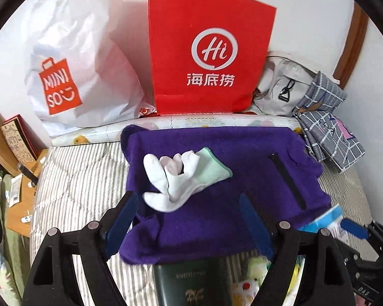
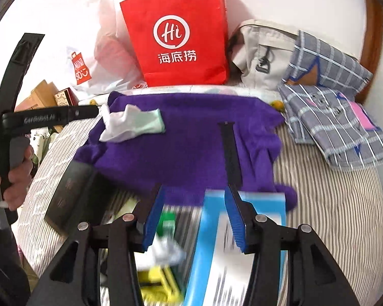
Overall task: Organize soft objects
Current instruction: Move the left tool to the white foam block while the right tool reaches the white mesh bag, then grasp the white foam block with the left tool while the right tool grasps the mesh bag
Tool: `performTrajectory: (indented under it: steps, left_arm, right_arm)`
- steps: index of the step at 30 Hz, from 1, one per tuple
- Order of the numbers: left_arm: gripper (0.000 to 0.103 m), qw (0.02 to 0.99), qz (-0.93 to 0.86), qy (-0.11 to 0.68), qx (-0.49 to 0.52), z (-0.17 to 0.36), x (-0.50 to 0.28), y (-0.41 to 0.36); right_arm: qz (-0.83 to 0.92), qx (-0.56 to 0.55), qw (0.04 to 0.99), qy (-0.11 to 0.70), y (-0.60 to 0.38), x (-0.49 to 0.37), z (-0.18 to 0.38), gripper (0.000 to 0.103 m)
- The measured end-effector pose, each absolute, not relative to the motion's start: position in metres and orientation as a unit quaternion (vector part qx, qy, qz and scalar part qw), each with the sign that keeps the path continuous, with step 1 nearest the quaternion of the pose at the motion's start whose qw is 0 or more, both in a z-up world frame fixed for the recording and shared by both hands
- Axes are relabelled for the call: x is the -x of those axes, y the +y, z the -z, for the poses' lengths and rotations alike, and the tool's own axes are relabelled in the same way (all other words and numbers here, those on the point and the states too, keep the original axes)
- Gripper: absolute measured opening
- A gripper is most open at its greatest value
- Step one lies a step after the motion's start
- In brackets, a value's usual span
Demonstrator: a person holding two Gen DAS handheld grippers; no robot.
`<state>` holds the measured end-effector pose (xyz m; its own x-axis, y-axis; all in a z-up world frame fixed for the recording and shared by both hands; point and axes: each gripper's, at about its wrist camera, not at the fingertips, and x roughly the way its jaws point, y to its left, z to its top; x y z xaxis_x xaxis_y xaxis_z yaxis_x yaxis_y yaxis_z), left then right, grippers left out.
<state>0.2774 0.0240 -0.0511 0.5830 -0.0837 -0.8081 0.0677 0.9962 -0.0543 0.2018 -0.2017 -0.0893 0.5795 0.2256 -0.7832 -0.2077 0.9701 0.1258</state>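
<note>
A purple knit garment is lying spread flat on the striped bed cover, with a bundle of white socks sitting on its far left part and a black strap lying on its right. The left gripper is hovering over the garment's near edge, jaws standing wide and gripping nothing. The right gripper is hanging half open and empty above a blue box near the garment's right corner.
</note>
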Motion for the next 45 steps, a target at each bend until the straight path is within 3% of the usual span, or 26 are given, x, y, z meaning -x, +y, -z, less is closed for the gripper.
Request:
performTrajectory:
  steps: [9,19,21,32,39,44,45]
  left_arm:
    - [0.081,0.897,0.032,0.442,0.007,0.037,-0.216,0.029]
    - [0.081,0.908,0.019,0.417,0.044,0.032,-0.138,0.043]
    - [0.081,0.907,0.016,0.418,0.047,0.037,-0.127,0.044]
    - [0.081,0.898,0.007,0.436,0.052,0.069,-0.101,0.049]
    - [0.081,0.891,0.008,0.450,0.064,0.082,-0.103,0.049]
    - [0.081,0.889,0.019,0.453,0.063,0.086,-0.100,0.040]
    - [0.081,0.888,0.022,0.454,0.065,0.086,-0.099,0.039]
  right_arm:
    - [-0.141,-0.025,0.884,0.445,-0.216,-0.134,0.100,0.058]
    - [-0.153,0.024,0.887,0.434,-0.225,-0.057,0.117,0.087]
    - [-0.158,0.038,0.886,0.433,-0.222,-0.046,0.125,0.088]
    - [-0.177,0.055,0.869,0.458,-0.215,-0.063,0.179,0.089]
    - [-0.192,0.068,0.873,0.444,-0.206,-0.047,0.184,0.094]
    - [-0.160,0.080,0.884,0.433,-0.197,-0.036,0.183,0.080]
    - [-0.157,0.078,0.885,0.431,-0.197,-0.036,0.182,0.067]
